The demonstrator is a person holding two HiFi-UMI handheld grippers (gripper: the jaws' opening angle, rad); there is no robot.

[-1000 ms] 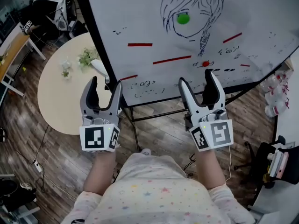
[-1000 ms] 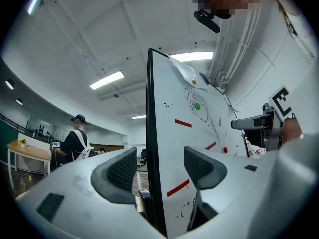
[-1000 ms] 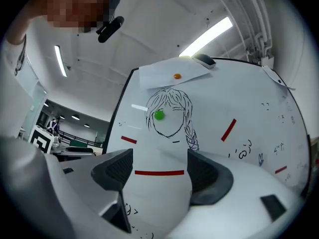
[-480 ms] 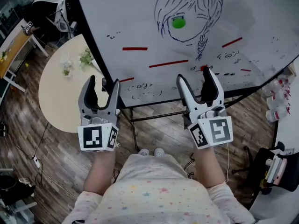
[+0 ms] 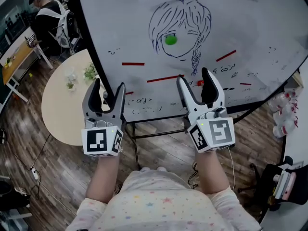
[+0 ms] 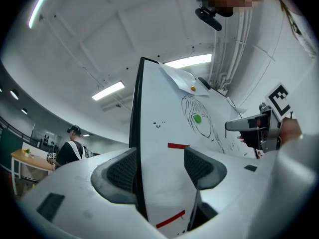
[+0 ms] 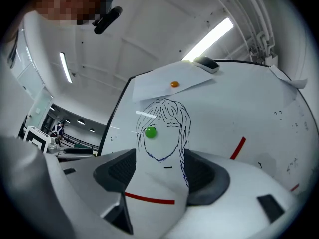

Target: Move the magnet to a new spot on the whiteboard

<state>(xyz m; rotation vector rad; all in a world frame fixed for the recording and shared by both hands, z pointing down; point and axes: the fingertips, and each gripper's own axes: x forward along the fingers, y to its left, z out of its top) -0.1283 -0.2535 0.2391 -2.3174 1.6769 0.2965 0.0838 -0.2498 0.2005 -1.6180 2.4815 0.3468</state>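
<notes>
A round green magnet (image 5: pixel 171 39) sticks to the whiteboard (image 5: pixel 130 13) inside a drawn face with a braid. The right gripper view shows this green magnet (image 7: pixel 150 132) above and left of its jaws, and an orange magnet (image 7: pixel 174 84) pinning a paper higher up. A small red magnet (image 5: pixel 200 83) peeks out between the right gripper's fingers. My right gripper (image 5: pixel 194 77) stands open just below the face, holding nothing. My left gripper (image 5: pixel 108 87) is open too, near the board's left edge, empty. The left gripper view also shows the green magnet (image 6: pixel 198 118).
Red strips (image 5: pixel 133 63) lie across the board. A round table (image 5: pixel 57 114) with small plants stands at the left, and a person (image 5: pixel 48 13) sits beyond it. The board's stand legs (image 5: pixel 134 129) are below the grippers. Bottles (image 5: pixel 281 124) stand at the right.
Both grippers have come closer to the board and the right one has shifted left and up. The red magnet now sits between the right gripper's fingers in the head view. Both stay open.
</notes>
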